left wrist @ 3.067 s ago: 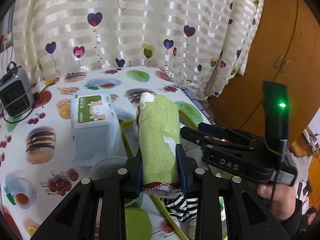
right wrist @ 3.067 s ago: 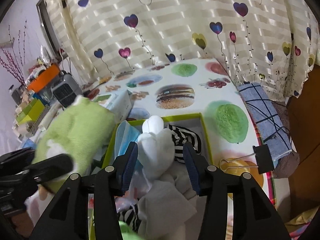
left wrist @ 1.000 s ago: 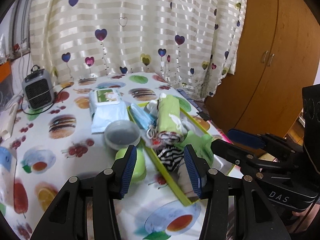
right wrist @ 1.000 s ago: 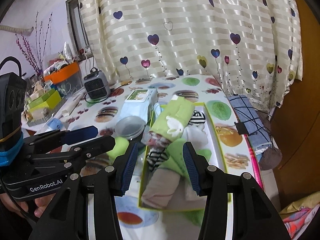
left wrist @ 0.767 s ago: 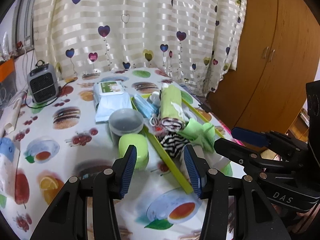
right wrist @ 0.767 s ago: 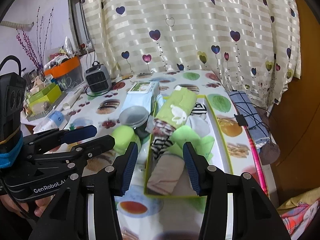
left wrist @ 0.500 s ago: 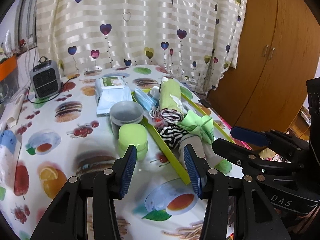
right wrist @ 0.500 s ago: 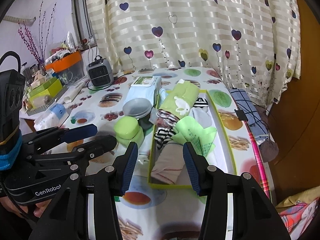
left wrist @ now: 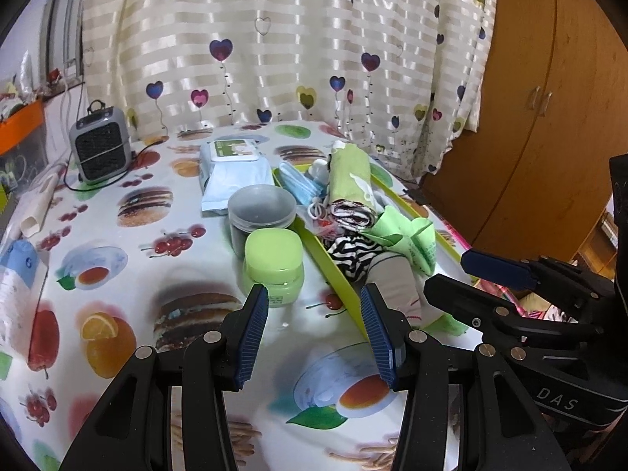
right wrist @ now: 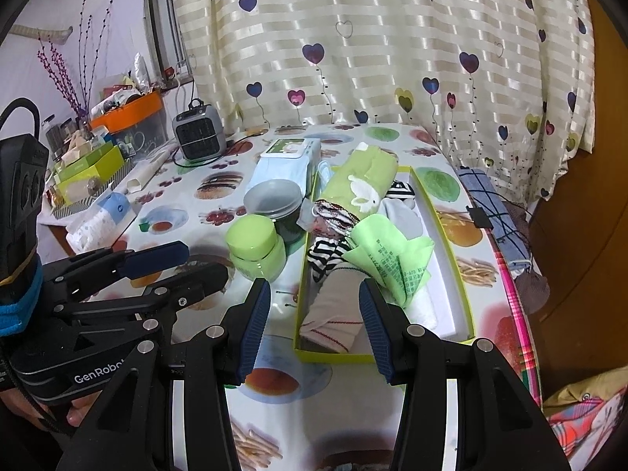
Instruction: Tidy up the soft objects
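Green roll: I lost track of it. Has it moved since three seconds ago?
Yes. The green roll left the left gripper and now lies in the tray.

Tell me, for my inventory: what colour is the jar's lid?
Light green lid, clearest in the left wrist view.

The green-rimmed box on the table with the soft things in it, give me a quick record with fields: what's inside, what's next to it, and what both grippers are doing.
container: long green-rimmed white box on the food-print tablecloth
contents: rolled green towel, zebra-striped cloth, light green printed bag, beige sock, blue face mask
beside box: lime-lidded jar, grey-lidded tub, wet-wipes pack
left gripper: open, empty, above the table
right gripper: open, empty, near the box's close end
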`<state>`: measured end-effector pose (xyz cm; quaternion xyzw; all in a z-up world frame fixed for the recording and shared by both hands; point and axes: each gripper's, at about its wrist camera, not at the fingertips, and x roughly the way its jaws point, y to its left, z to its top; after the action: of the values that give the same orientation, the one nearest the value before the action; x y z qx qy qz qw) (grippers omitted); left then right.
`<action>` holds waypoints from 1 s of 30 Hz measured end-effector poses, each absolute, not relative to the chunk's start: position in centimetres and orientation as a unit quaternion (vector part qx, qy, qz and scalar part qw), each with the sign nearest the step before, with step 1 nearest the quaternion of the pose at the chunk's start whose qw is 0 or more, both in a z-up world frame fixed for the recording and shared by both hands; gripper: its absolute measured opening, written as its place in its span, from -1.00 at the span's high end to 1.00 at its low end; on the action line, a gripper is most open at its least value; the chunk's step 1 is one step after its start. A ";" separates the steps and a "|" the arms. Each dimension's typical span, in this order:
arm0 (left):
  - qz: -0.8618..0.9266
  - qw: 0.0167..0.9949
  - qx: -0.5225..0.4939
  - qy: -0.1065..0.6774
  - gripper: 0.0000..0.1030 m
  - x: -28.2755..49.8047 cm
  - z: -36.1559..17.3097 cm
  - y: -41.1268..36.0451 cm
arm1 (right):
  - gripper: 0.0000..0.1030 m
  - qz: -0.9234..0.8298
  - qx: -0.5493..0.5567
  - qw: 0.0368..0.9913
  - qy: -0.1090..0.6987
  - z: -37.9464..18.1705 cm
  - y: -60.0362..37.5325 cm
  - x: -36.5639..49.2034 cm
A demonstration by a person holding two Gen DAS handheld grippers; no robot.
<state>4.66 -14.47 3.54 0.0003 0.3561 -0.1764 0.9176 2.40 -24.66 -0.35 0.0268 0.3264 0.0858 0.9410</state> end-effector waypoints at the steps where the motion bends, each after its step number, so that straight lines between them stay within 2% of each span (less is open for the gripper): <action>1: -0.175 0.918 0.001 0.356 0.07 4.7 3.5 -14.5 | 0.06 0.086 0.027 0.941 0.327 -0.4 -24.7 2.4; 30: -0.165 0.911 0.004 0.378 0.07 5.8 1.8 -14.4 | 0.06 0.093 0.021 0.934 0.344 -1.8 -24.4 3.5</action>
<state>5.79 -14.44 1.83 0.0042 0.3782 -0.1646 0.9109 3.53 -24.39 -1.78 0.0209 0.3438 0.0925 0.9343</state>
